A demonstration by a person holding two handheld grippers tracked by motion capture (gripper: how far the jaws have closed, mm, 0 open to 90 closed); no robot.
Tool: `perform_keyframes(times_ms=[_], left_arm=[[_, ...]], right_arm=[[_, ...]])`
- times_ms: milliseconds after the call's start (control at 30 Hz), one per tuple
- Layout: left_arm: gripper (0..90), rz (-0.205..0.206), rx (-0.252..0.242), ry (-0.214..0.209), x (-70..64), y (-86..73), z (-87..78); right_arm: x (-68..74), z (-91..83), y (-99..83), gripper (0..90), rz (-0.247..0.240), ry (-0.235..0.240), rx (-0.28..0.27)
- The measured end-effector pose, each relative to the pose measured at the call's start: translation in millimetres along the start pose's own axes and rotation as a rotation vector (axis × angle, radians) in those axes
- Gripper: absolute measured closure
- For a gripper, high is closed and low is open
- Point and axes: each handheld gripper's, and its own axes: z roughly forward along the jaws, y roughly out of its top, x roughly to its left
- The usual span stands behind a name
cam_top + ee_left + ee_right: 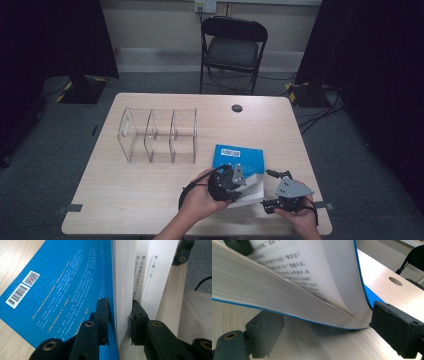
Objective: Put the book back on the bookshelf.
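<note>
Working left to right: clear acrylic organizer [157, 135] stands on the table's [125, 195] left-centre, three upright compartments, well apart from the hands. Blue book [239, 160] lies near the front right, back cover up, barcode at its far edge. Left gripper [231, 181] is clamped on the lifted cover and a thick block of pages; in the left gripper view its jaws pinch that block from both sides [119, 322], pads seated near the page edge. Right gripper [272, 190] sits just right of the book, jaws spread wide and holding nothing; the right gripper view shows them straddling the book's near corner [322, 325] with the pages arching above. Judgement: the step is opening or lifting the book; keep the left pinch deep enough that pages don't fan out, and bring the right jaws under the lower block before closing. Table edge is close on the right and near sides; open room lies far and left, toward the organizer.
</note>
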Motion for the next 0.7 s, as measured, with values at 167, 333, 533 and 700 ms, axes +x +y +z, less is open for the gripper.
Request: perform_keyframes(times_ms=[167, 333, 533, 700], left_arm=[[72.8, 0.009, 0.008, -0.005, 0.7, 2.7, -1.3], [72.7, 0.049, 0.043, -0.017, 1.3, 6.1, -2.6], [72.6, 0.054, 0.043, -0.025, 3.2, 8.3, -4.5], [72.4, 0.055, 0.035, -0.033, 4.2, 8.3, -5.0]], right_arm=[[-1.0, 0.3, 1.9, 10.7, -0.020, 0.002, -0.002], [-2.8, 1.0, 4.2, 10.6, -0.066, 0.013, -0.005], [-4.4, 1.9, 7.2, 10.7, -0.097, 0.023, -0.014], [-2.1, 5.3, 13.6, 10.7, -0.147, 0.061, -0.019]])
